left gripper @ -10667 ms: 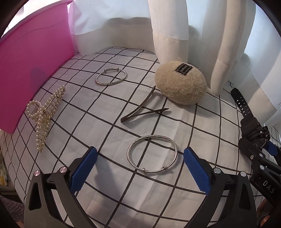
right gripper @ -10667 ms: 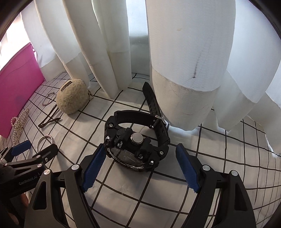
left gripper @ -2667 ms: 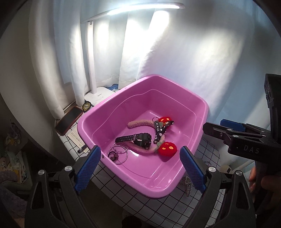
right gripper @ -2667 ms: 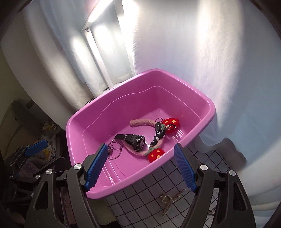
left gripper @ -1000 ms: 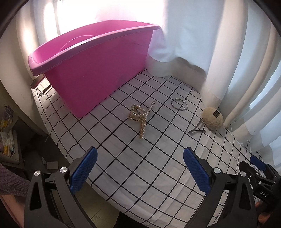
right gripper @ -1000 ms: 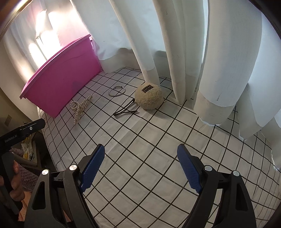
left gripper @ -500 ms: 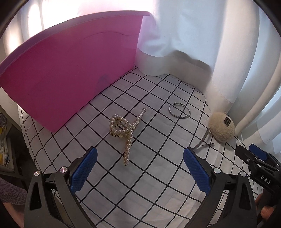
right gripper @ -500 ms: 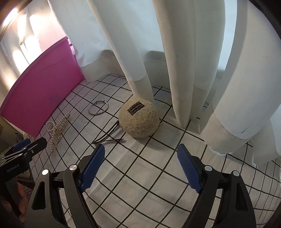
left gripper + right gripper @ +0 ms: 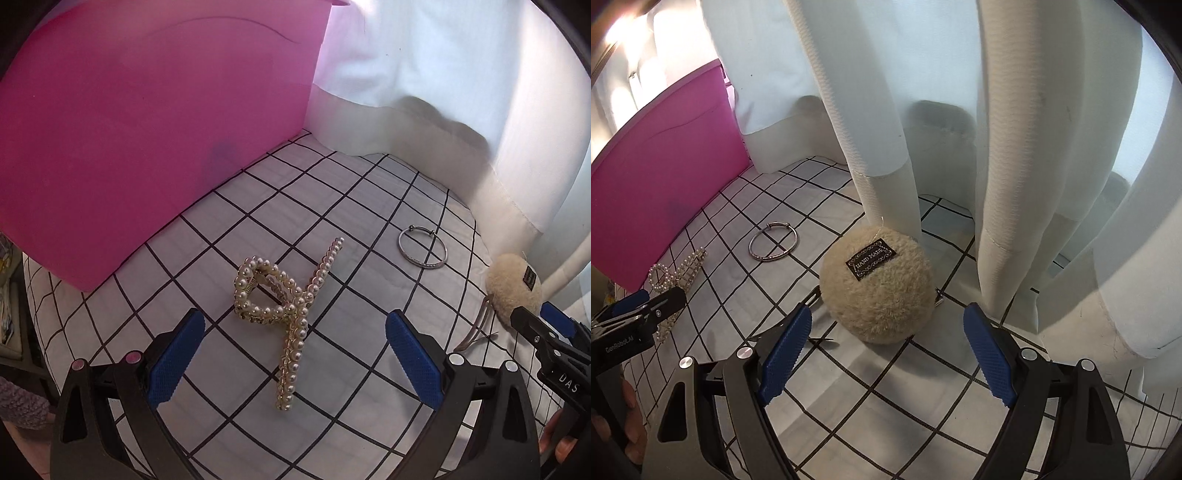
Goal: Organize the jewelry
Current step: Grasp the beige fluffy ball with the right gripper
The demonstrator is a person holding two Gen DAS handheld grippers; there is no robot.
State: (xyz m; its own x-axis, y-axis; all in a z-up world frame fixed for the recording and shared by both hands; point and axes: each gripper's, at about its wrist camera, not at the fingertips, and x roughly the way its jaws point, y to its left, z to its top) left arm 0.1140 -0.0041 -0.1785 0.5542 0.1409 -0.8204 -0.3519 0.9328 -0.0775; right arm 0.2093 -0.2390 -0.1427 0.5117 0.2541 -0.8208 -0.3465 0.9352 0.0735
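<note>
Between my spread left gripper [image 9: 293,356] pads: pearl hair claw [image 9: 284,306]. Ahead of spread right gripper [image 9: 886,354]: fluffy hair clip [image 9: 877,291]. Bangle [image 9: 772,243] also left outside pink tub [image 9: 129,129].

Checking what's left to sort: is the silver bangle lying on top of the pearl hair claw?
No, the silver bangle lies flat on the checked cloth, apart from the pearl hair claw.

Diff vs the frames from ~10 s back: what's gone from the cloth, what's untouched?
The black watch and one silver bangle have left the checked cloth; 2.7 s ago a watch and rings lay in the pink tub. Both grippers have come back down, open and empty: left gripper over the pearl hair claw, right gripper at the fluffy pouch. Claw, remaining bangle, dark hair clip and pouch stayed put.
</note>
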